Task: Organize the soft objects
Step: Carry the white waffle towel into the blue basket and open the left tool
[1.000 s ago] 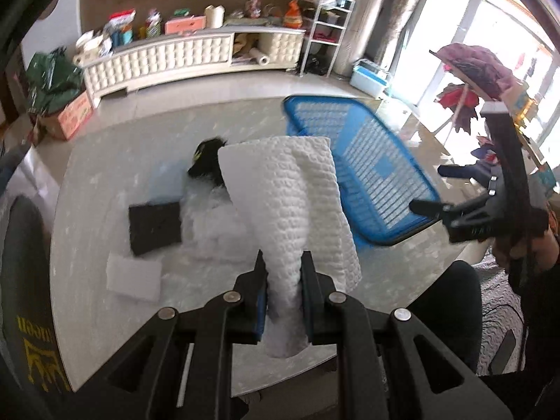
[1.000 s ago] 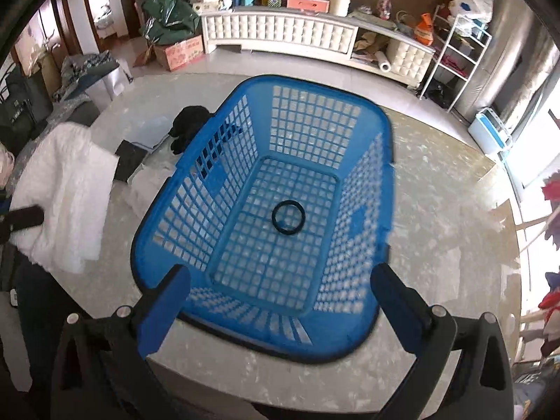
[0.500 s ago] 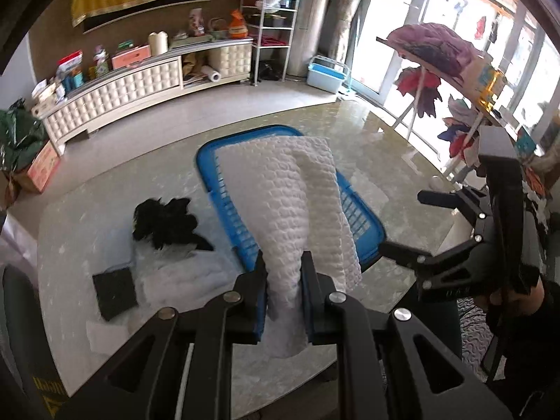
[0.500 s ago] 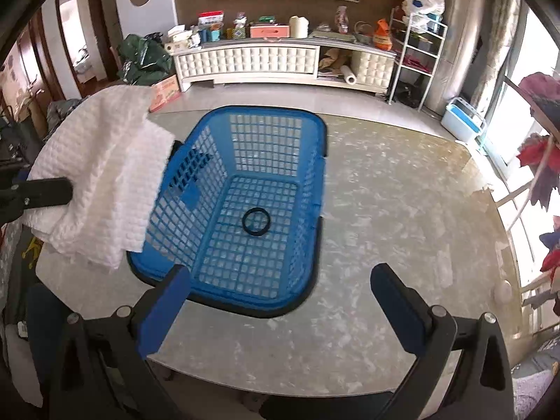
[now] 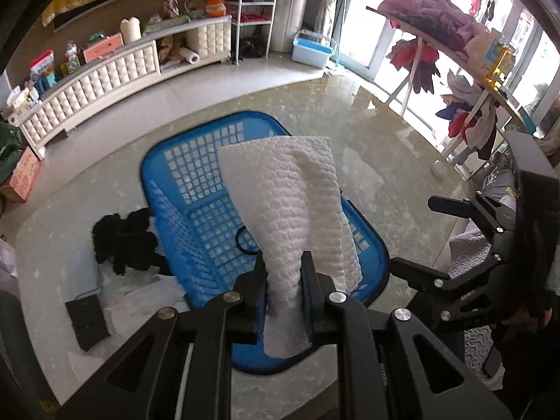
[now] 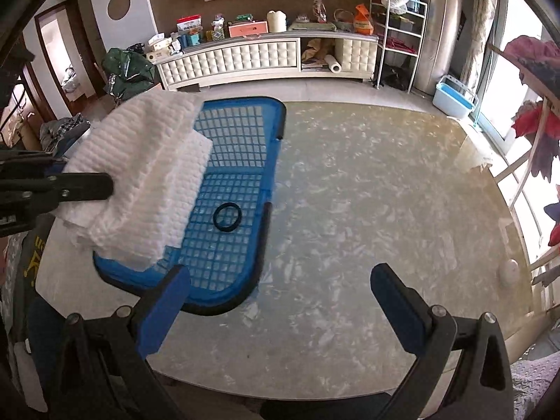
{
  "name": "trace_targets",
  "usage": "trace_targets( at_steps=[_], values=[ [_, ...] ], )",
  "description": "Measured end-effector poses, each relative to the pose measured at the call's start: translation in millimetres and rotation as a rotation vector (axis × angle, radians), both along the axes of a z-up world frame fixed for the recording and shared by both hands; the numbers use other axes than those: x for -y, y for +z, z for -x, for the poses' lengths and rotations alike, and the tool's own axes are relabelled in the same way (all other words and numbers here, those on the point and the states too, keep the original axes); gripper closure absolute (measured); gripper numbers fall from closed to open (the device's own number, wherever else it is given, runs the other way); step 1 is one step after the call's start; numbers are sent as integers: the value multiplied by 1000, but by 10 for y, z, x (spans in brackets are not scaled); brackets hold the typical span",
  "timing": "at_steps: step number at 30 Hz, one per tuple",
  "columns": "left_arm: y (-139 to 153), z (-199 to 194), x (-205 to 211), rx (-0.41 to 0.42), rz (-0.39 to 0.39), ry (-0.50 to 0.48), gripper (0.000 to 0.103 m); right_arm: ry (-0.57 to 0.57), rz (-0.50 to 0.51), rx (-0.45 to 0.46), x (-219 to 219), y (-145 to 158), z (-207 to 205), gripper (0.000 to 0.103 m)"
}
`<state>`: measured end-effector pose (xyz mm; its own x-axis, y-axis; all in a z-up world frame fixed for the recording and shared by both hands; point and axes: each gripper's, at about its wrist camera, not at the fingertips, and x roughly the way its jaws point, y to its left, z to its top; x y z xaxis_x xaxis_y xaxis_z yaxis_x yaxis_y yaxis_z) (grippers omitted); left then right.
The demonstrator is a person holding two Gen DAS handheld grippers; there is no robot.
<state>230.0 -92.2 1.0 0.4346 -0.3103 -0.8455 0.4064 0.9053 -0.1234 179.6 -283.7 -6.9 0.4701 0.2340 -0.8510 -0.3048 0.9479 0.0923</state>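
Shiny marble table (image 6: 367, 210): blue basket (image 6: 273, 147) on left; black cloth (image 5: 122, 241) & white cloths (image 5: 147, 297) beside it.

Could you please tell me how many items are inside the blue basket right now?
1: a black ring on the basket floor; the held white towel may hide others.

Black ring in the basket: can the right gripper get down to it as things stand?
Probably not cleanly: the right gripper is open and empty, but the white towel held by the left gripper hangs over the blue basket, close beside the black ring.
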Motion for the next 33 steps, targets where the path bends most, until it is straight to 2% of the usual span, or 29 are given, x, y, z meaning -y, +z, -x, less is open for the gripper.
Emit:
trace_targets(
  at_steps=[7, 16, 19, 25, 30, 33],
  values=[
    [-391, -270, 162, -90, -9, -22, 88, 2, -11, -35, 15, -167, -93, 0],
    [-819, -507, 234, -177, -93, -22, 87, 6, -34, -63, -22, -283, -151, 0],
    [-913, -535, 271, -178, -141, -26, 87, 7, -39, -79, -6, -323, -168, 0],
    [-979, -559, 323, -182, -169, -38, 87, -8, -60, -96, 20, -320, -186, 0],
    [-952, -596, 390, -187, -156, -43, 80, -10, -81, -104, 48, -311, -217, 0],
    [-992, -598, 397, -198, -148, -44, 70, -7, -89, -102, 50, -304, -226, 0]
  ],
)
